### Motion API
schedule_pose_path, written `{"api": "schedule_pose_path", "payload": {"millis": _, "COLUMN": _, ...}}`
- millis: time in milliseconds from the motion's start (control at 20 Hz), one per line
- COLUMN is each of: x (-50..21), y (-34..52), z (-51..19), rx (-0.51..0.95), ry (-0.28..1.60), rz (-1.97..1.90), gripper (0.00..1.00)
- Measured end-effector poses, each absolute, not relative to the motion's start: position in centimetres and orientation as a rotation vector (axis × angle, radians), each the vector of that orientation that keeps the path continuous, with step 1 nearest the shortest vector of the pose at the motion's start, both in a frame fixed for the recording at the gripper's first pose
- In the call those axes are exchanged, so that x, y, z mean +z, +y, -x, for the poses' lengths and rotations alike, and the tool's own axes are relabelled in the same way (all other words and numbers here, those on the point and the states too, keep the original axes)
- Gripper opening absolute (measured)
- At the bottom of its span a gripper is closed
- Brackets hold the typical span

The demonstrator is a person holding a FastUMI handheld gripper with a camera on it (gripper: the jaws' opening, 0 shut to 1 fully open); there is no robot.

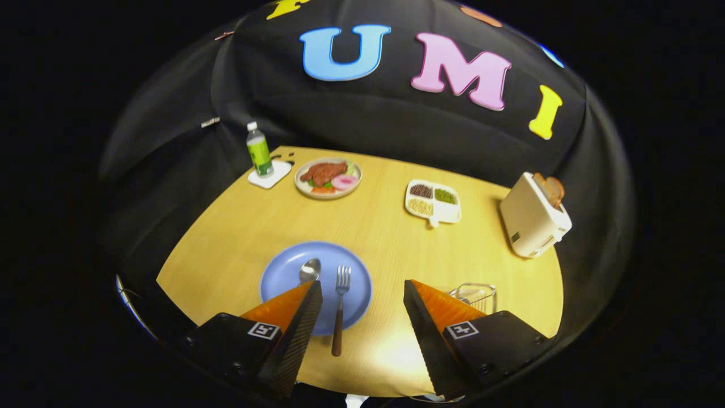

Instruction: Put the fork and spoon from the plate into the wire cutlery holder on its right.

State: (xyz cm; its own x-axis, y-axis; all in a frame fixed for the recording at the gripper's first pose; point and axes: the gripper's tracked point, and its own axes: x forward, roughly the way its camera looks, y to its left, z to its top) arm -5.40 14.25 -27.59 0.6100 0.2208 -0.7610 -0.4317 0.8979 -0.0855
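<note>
Wooden tabletop [243,238] inside a dark booth, set with 1 blue plate [283,272] near the front edge. On the plate: 1 spoon [310,270], bowl visible, handle hidden behind the left finger; 1 fork [341,297] just beside it, tines up on the plate, brown handle projecting over the plate rim toward the gripper. Wire cutlery holder [474,296] to the right of the plate, partly hidden by the right finger, apparently empty. Farther back: bottle [259,151], food plate [328,178], divided tray [433,203], toaster [533,217]. Gripper [362,289] raised above the table, fingers spread wide, nothing held. Step in hand, judged: approach for first pickup; neither utensil moved yet. Next move calls for: descent over the fork handle lying between the fingers, closure across it, lift, transfer right, release into the holder.
</note>
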Motion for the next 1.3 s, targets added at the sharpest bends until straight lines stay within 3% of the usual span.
{"api": "schedule_pose_path", "payload": {"millis": 300, "x": -34.8, "y": 15.7, "z": 5.6, "rx": 0.453, "ry": 0.945, "rz": 0.444, "gripper": 0.86}}
{"api": "schedule_pose_path", "payload": {"millis": 550, "x": -38.9, "y": 14.8, "z": 5.4, "rx": 0.430, "ry": 1.103, "rz": 0.456, "gripper": 0.81}}
{"api": "schedule_pose_path", "payload": {"millis": 1300, "x": -39.0, "y": 17.1, "z": 6.3, "rx": 0.506, "ry": 1.171, "rz": 0.412, "gripper": 0.75}}
